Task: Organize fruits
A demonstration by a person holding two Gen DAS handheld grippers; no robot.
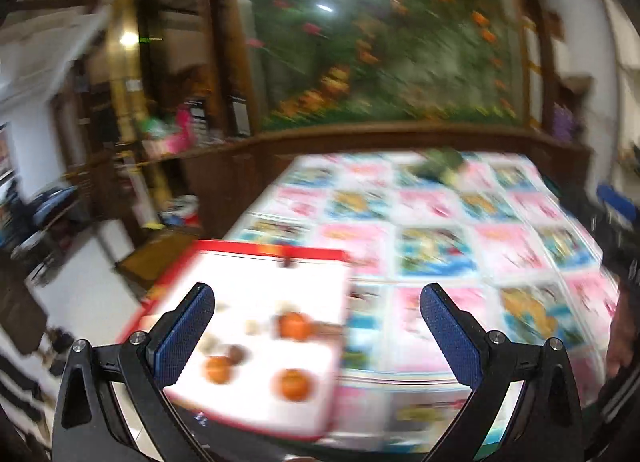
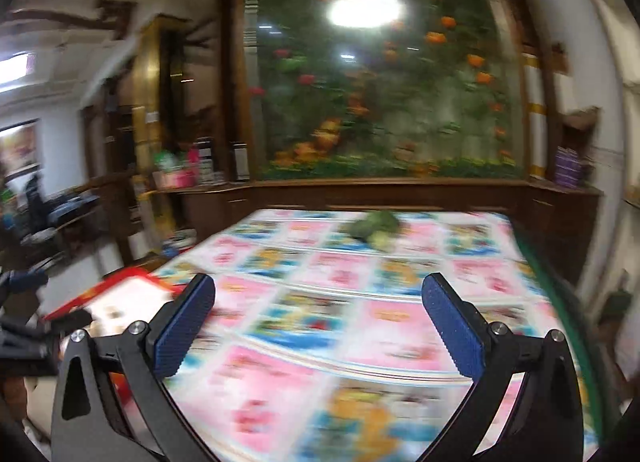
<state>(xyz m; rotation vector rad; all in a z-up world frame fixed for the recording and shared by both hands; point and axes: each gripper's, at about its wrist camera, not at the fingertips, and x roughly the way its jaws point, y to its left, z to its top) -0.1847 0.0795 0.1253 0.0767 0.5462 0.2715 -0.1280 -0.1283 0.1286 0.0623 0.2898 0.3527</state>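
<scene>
Both grippers are hovering spread and empty over the patterned desk, fruit waiting on the tray at the left.

The left gripper [image 1: 318, 316] is hanging wide open, holding nothing, above the red-rimmed white tray [image 1: 240, 258] at the desk's [image 1: 500, 246] near-left corner. Three oranges [image 1: 295, 325] are sitting on the tray, one near 12 o'clock between the fingers, two lower toward 7 and 6 o'clock, with small brownish pieces too blurred to name. The oranges are looking firm, round and light; they may roll, so gripping across the widest part seems safest. The right gripper [image 2: 319, 314] is likewise gaping and empty, with a green fruit or vegetable [image 2: 376, 228] lying well away at 12 o'clock.
</scene>
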